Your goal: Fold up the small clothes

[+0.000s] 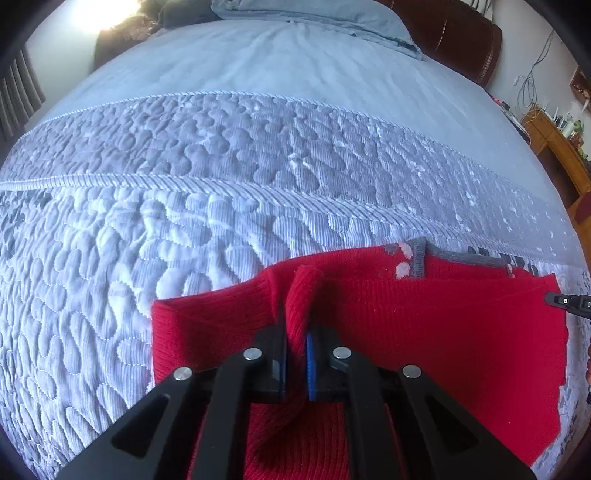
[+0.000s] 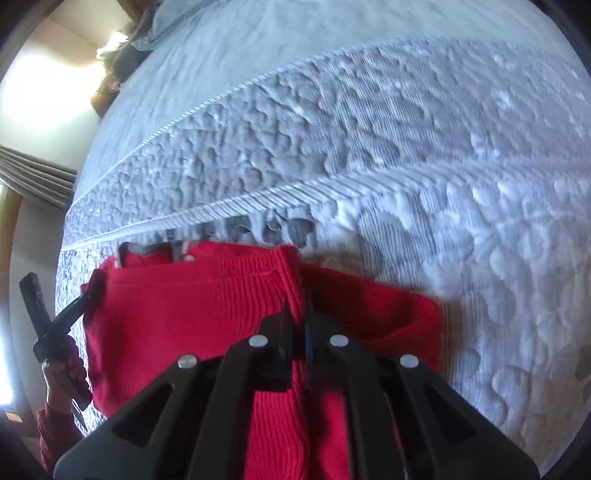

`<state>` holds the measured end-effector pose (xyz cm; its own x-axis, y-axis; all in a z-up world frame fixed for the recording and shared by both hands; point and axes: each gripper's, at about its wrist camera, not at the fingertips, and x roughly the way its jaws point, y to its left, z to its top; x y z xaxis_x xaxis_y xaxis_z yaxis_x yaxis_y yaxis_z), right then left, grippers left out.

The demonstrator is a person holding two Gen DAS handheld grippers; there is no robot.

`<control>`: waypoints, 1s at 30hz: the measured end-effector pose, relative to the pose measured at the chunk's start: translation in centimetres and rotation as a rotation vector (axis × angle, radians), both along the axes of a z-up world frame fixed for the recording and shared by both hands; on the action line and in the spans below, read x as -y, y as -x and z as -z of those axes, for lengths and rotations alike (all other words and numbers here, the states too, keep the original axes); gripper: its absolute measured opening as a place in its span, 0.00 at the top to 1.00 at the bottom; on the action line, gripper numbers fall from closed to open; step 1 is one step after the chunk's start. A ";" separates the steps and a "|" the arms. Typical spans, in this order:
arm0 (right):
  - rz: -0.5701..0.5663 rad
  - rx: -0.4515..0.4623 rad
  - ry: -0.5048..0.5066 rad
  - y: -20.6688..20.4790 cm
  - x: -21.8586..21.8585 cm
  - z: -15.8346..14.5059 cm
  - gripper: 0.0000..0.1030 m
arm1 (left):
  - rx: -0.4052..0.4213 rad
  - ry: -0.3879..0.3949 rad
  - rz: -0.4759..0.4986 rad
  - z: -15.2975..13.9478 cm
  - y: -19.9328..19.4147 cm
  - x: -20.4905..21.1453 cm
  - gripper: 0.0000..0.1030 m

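Observation:
A small red knitted sweater (image 1: 424, 325) with a grey patterned trim (image 1: 417, 258) lies on a quilted bedspread (image 1: 184, 221). My left gripper (image 1: 295, 332) is shut on a pinched ridge of the red knit at the sweater's left part. My right gripper (image 2: 297, 317) is shut on a red fold of the same sweater (image 2: 184, 314) at its right part. The right gripper's tip shows at the right edge of the left wrist view (image 1: 569, 301). The left gripper shows at the left of the right wrist view (image 2: 55, 332), held by a hand.
The blue-grey bedspread (image 2: 443, 184) covers the bed, with a pillow (image 1: 314, 18) and a brown headboard (image 1: 461, 40) at the far end. A wooden cabinet with clutter (image 1: 557, 147) stands on the right. Curtains (image 2: 33, 173) hang at the left.

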<state>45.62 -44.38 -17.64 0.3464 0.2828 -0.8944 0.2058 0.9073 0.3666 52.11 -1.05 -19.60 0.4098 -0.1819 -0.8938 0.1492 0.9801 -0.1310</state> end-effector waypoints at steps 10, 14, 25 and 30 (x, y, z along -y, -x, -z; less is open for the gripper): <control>-0.058 0.026 0.066 4.4 -0.4 -3.5 0.61 | 0.028 -0.088 0.042 -4.7 3.7 -1.5 0.36; -0.164 0.010 -0.003 11.8 -1.3 -4.8 0.53 | -0.037 -0.008 0.048 -5.8 10.2 -5.2 0.35; -0.255 -0.094 -0.117 19.8 -5.0 -1.8 0.60 | -0.140 0.039 0.025 -3.1 20.0 -7.5 0.35; -0.254 -0.109 -0.106 19.8 -5.1 -1.5 0.96 | -0.178 0.023 0.034 -2.2 19.7 -6.2 0.70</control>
<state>25.86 -39.25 -16.10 0.1563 0.4418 -0.8834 0.0199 0.8928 0.4501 32.45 5.17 -17.37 0.2387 -0.2142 -0.9472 0.1545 0.9713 -0.1807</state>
